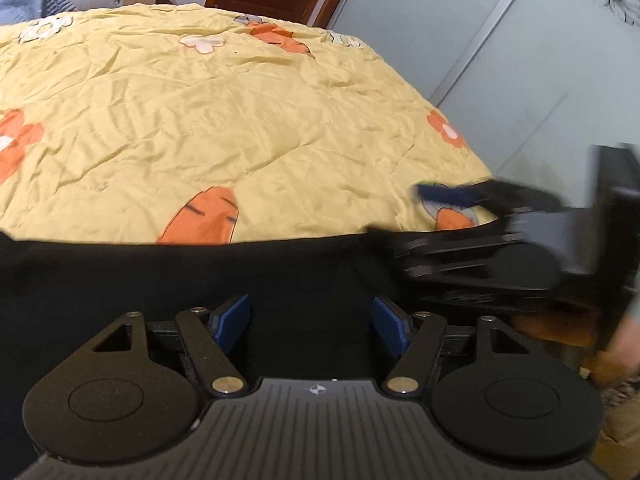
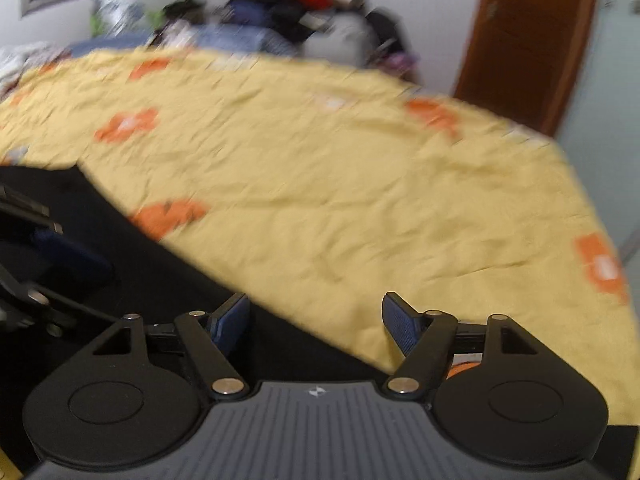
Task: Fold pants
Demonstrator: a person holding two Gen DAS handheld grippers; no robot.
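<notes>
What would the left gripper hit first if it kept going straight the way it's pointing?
Probably the pants. The left gripper is open, and black cloth fills the gap between its fingers and lies just ahead. Beyond that is the yellow quilt. Depth is hard to judge in the fisheye view.
</notes>
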